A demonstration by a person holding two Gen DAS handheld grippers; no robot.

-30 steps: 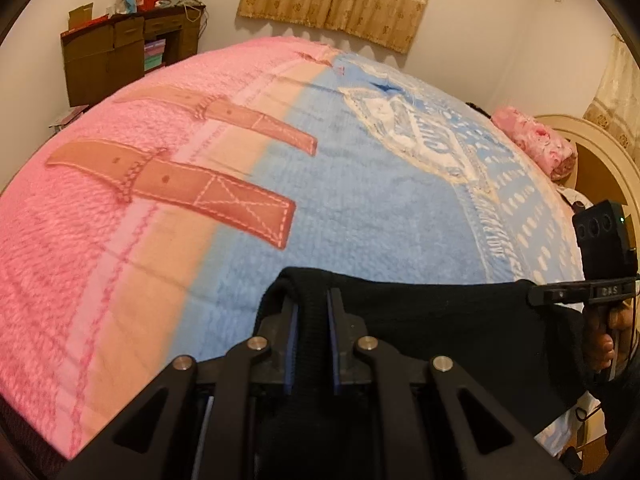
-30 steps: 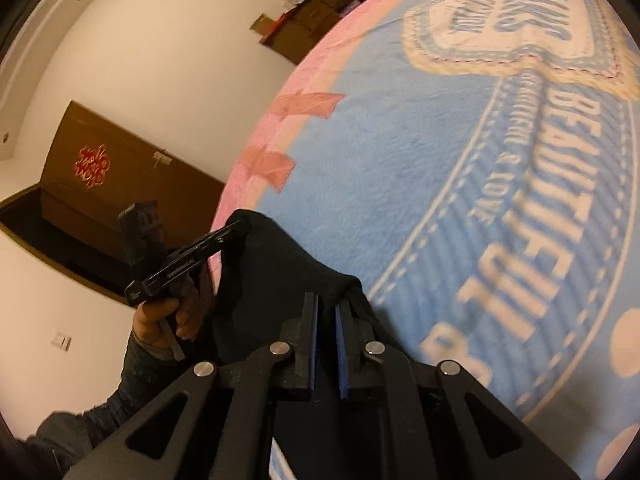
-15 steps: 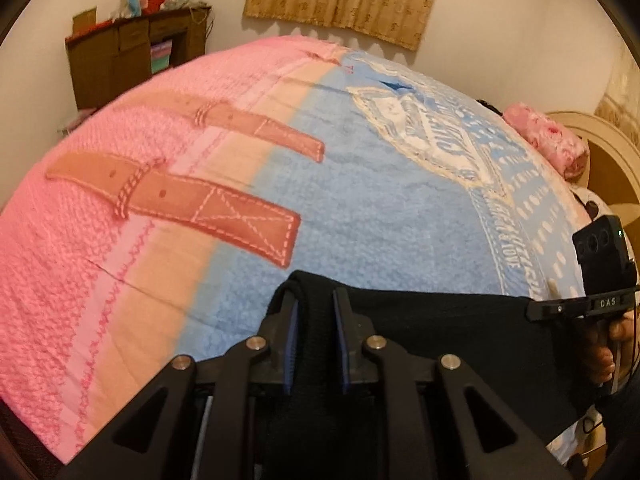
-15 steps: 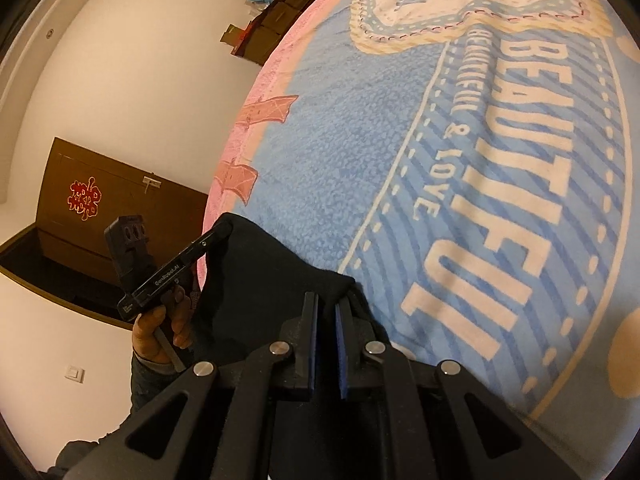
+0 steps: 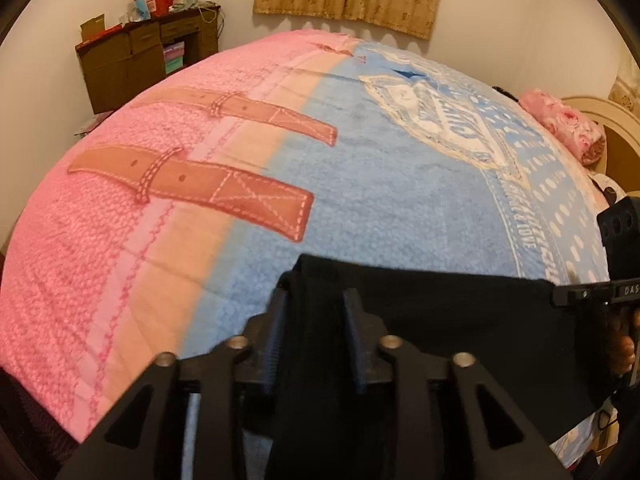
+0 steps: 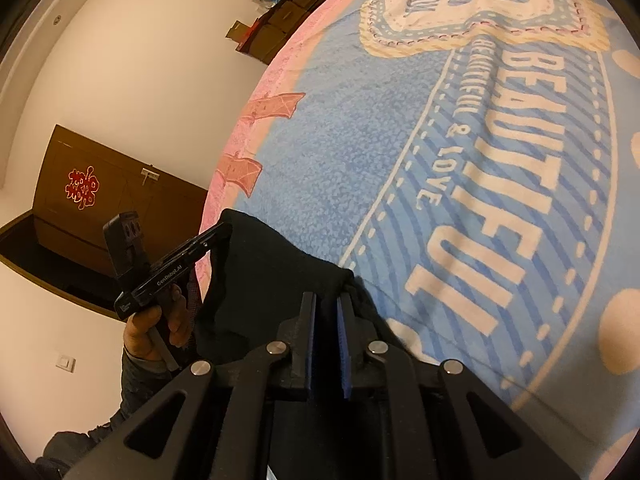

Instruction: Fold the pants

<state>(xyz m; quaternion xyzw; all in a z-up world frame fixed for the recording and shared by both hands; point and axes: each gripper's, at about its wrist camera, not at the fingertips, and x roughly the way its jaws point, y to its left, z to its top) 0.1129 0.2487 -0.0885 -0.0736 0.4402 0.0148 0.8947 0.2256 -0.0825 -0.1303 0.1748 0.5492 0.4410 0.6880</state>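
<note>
Letting go with my left gripper [image 5: 316, 320] comes first: its jaws are opening, the black pants [image 5: 440, 320] lie between the pads, and I judge the cloth no longer pinched there. My right gripper [image 6: 326, 340] has its jaws almost together on the other corner of the same edge, with dark fabric bunched up between and around the pads [image 6: 310, 344], so that side reads as gripped.

The pants lie at the near edge of the bed, on the blue part of the blanket [image 5: 400, 200], their top edge stretched between my two grippers and the rest hanging down towards me, out of view.

The risk is unevenness. If my right side lets go later than the left, or pulls while the left corner is free, the edge could skew and the fold go crooked. The loose corner might also catch on the blue pad as I draw back and get dragged. Since much of the garment hangs over the bed edge, its weight could slide everything off the blanket.
</note>
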